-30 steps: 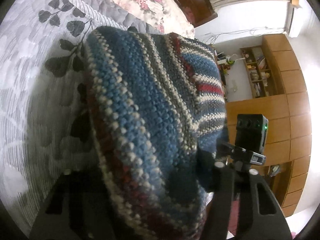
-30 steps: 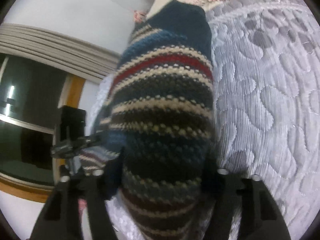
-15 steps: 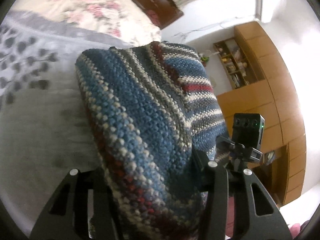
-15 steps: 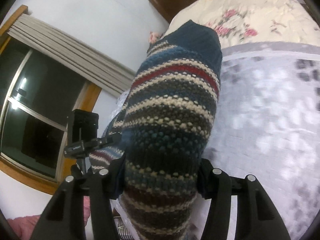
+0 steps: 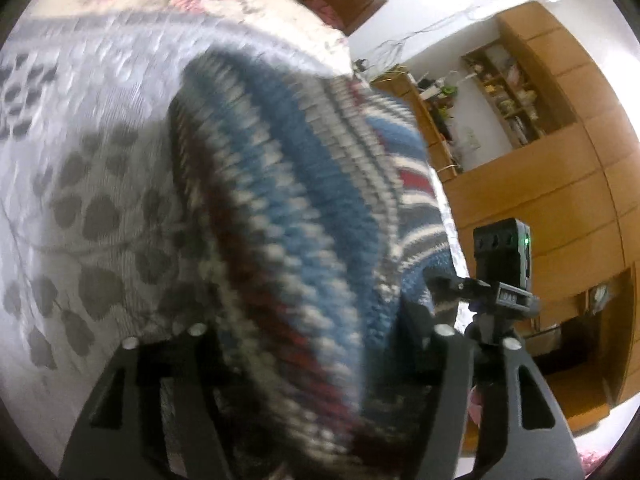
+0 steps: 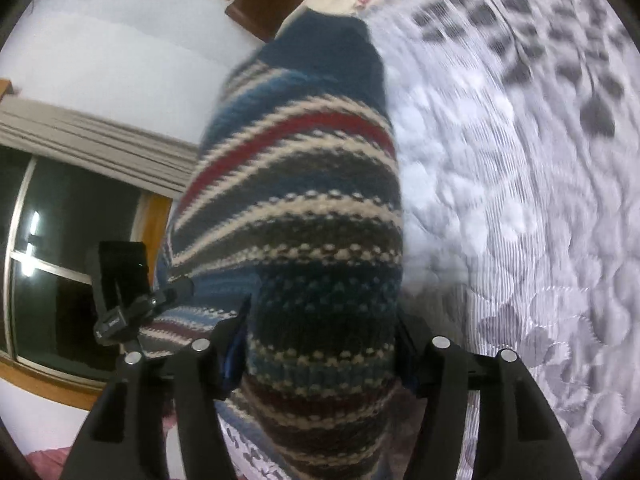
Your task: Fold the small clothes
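Two grippers, left gripper (image 5: pixel 316 360) and right gripper (image 6: pixel 320 364), each pinch the striped knit garment (image 6: pixel 304 208), seemingly raised above the grey quilt (image 6: pixel 520 220).

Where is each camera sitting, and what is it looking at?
Left wrist: sits on the left hand-held gripper, looking along its fingers at the striped knit garment over the grey quilt; wooden cabinets behind.
Right wrist: sits on the right hand-held gripper, facing the garment, a dark window beside.
Shared: garment, quilt, and each shows the other gripper's camera.

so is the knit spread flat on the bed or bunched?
Bunched, off the bed: the striped knit bulges between the right gripper fingers and between the left gripper fingers.
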{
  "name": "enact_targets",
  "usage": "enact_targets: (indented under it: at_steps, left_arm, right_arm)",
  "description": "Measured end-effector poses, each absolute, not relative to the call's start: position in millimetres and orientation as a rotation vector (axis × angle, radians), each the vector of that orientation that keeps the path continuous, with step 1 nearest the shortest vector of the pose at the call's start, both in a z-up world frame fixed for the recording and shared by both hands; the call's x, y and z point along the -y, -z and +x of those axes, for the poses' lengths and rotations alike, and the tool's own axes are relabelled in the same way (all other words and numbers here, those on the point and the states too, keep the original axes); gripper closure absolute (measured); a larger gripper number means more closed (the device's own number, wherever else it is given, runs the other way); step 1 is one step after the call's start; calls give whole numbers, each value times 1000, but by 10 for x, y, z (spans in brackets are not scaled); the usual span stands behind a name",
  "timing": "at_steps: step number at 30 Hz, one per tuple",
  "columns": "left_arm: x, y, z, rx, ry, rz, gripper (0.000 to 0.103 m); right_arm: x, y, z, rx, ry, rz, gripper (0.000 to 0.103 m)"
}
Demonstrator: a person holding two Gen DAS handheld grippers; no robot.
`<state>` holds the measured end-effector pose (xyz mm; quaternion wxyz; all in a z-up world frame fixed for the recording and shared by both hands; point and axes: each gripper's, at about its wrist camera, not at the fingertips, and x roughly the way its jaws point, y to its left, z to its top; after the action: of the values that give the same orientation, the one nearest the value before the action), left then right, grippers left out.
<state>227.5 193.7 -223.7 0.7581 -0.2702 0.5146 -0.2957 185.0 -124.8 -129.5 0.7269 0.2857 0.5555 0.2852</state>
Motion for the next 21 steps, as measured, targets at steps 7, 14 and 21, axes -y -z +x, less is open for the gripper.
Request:
enact_targets:
  at_steps: [7,14,21]
  left_arm:
    - [-1961,2303,2286,-1128,589,-618,26]
    - [-2223,1722,1902,-1029,418,-584,27]
    - [-1877,1146,1308,-920,399,-431,26]
  right_arm:
    - [1426,1360,1725,-1222,-628,640,31]
    - [1707,589,1350,-1055,-517,404,29]
    - [1331,344,944,-1034,-499,220,29]
